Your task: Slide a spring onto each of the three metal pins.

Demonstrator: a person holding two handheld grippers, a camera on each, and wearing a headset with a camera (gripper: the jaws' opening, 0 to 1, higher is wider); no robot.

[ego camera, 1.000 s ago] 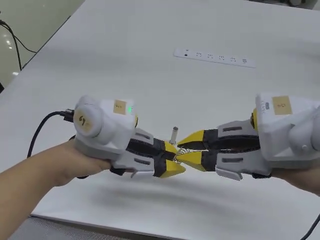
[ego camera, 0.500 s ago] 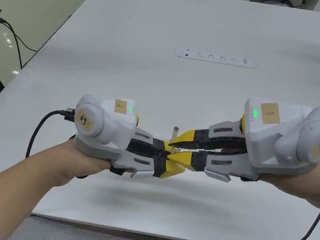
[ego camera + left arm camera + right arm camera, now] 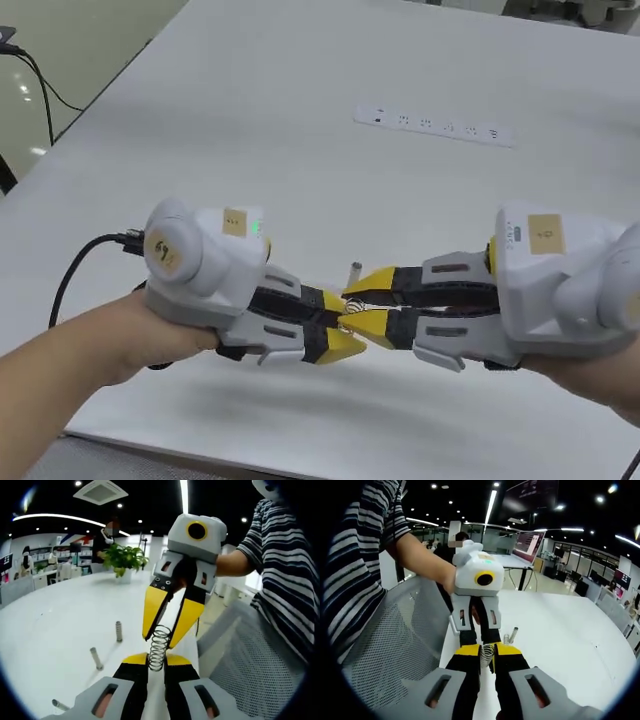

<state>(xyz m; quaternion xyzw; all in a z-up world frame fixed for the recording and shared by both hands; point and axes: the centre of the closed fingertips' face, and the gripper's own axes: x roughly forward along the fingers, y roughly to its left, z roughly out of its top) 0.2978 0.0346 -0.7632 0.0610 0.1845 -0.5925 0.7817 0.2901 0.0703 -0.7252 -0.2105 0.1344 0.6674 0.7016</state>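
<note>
The right gripper (image 3: 354,306) has come closer, and its jaws have narrowed onto the spring (image 3: 159,647). The left gripper (image 3: 341,321) pinches it too, above the worktop (image 3: 300,150). Probably a regrip before threading; 1 metal pin (image 3: 355,272) stands just behind.

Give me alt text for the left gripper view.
The left gripper and the right gripper, facing each other, each clasp one end of a spring. Two metal pins stand upright on the white table to the left.
</note>
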